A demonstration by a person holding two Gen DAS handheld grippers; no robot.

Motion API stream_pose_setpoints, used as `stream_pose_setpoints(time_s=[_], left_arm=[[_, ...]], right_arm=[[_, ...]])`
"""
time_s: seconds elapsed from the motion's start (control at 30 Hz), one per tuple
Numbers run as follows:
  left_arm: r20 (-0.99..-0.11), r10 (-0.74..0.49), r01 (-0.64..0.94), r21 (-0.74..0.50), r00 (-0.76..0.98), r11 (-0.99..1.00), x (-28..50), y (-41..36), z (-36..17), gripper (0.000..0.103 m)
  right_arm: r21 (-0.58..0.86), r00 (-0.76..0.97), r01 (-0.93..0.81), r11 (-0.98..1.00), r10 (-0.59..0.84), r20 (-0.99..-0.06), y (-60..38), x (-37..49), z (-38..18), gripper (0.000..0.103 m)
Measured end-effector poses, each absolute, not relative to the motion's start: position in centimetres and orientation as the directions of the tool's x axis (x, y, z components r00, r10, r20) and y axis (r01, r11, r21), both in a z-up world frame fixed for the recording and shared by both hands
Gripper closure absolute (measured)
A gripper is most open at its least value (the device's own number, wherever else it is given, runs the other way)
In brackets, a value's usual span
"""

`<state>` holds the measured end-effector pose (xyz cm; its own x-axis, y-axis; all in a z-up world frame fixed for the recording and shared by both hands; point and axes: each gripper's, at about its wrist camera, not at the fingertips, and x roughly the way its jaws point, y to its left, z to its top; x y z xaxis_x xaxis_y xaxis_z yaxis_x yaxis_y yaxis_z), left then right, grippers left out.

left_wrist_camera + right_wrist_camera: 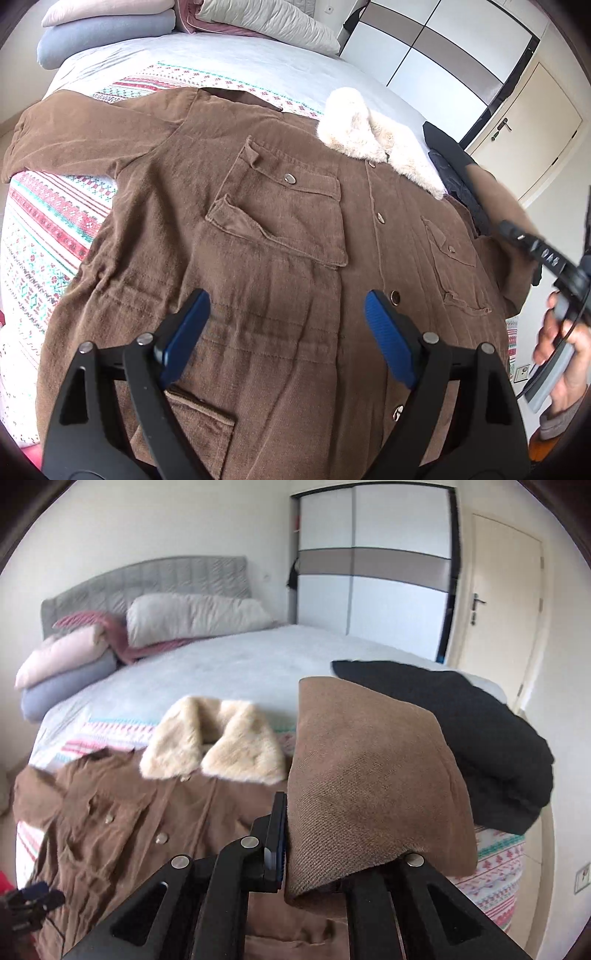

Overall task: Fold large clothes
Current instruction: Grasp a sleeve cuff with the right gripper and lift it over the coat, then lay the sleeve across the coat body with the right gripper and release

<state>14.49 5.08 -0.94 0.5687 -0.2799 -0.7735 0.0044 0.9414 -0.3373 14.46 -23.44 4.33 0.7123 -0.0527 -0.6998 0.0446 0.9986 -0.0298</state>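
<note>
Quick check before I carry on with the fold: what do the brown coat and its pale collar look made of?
The brown coat looks like a fine-ribbed or brushed woven cloth, possibly corduroy, with a matte finish; faint lines and soft creases show on it. Its snaps look like shiny metal. The pale collar looks like cream faux fur with a long, fluffy pile, though real or synthetic cannot be told.
</note>
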Motion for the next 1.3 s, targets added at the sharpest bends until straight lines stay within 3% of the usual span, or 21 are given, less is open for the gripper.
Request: stream_pose_setpoints(time_s=[0.07, 0.1, 0.13, 0.23, 0.37, 0.6, 0.63, 0.67, 0.7, 0.83, 1.0, 1.07, 1.2, 1.3], left_arm=[[-0.785, -0.270, -0.003, -0.328, 0.558, 0.945, 14.8, 5.0, -1.5, 0.017], [-0.798, -0.266, -0.012, -0.324, 0.541, 0.946, 14.9, 4.9, -1.9, 0.017], [-0.809, -0.272, -0.020, -0.330, 0.522, 0.944, 14.9, 5.0, -2.2, 0.017], [-0.806, -0.329, -0.003, -0.380, 0.492, 0.925, 14.6, 4.8, -2.5, 0.017], [-0.813, -0.289, 0.041, -0.311, 0.505, 0.949, 13.9, 3.6, -2.1, 0.017], [-0.804, -0.265, 0.215, -0.174, 0.532, 0.961, 12.5, -1.7, 0.3, 0.017], [-0.805, -0.261, 0.242, -0.150, 0.532, 0.959, 12.7, -3.1, 0.7, 0.017], [-0.808, -0.258, 0.277, -0.122, 0.530, 0.953, 13.1, -4.8, 1.2, 0.017], [-0.809, -0.255, 0.314, -0.093, 0.529, 0.945, 13.6, -6.6, 1.6, 0.017], [-0.799, -0.290, 0.422, -0.050, 0.527, 0.905, 15.9, -14.0, 2.2, 0.017], [-0.836, -0.263, 0.478, -0.001, 0.482, 0.878, 18.8, -21.4, -1.0, 0.019], [-0.832, -0.227, 0.466, 0.042, 0.506, 0.884, 19.5, -22.9, -1.9, 0.023], [-0.798, -0.245, 0.396, -0.009, 0.551, 0.918, 20.8, -21.2, -1.5, 0.060], [-0.758, -0.279, 0.301, -0.115, 0.589, 0.947, 20.9, -16.3, 0.0, 0.061]], right_arm=[[0.094, 0.548, -0.037, 0.995, 0.099, -0.830, -21.0, 15.6, -1.0, 0.052], [0.146, 0.452, -0.020, 0.989, 0.140, -0.881, -20.5, 16.0, -3.8, 0.046], [0.147, 0.417, 0.011, 0.989, 0.129, -0.899, -20.0, 15.5, -5.8, 0.044], [0.130, 0.524, -0.015, 0.991, 0.119, -0.843, -19.9, 12.8, -5.4, 0.038], [0.280, 0.514, 0.029, 0.959, 0.226, -0.827, -22.7, 9.2, -2.9, 0.033], [0.380, 0.711, 0.098, 0.920, 0.202, -0.673, -29.4, 4.1, 1.5, 0.034], [0.370, 0.716, 0.124, 0.921, 0.174, -0.676, -30.3, 4.3, 2.0, 0.044], [0.364, 0.724, 0.144, 0.920, 0.153, -0.673, -30.9, 4.6, 2.3, 0.063], [0.365, 0.734, 0.161, 0.917, 0.136, -0.665, -31.7, 4.8, 2.6, 0.068], [0.408, 0.717, 0.264, 0.874, 0.105, -0.689, -34.7, 5.3, 2.1, 0.069], [0.442, 0.658, 0.351, 0.826, 0.118, -0.743, -37.0, 5.3, 0.1, 0.069], [0.434, 0.648, 0.370, 0.821, 0.106, -0.755, -37.4, 5.2, -0.2, 0.069], [0.427, 0.628, 0.394, 0.814, 0.100, -0.772, -37.9, 5.4, -0.9, 0.068], [0.424, 0.613, 0.408, 0.809, 0.101, -0.783, -38.2, 5.4, -1.4, 0.068]])
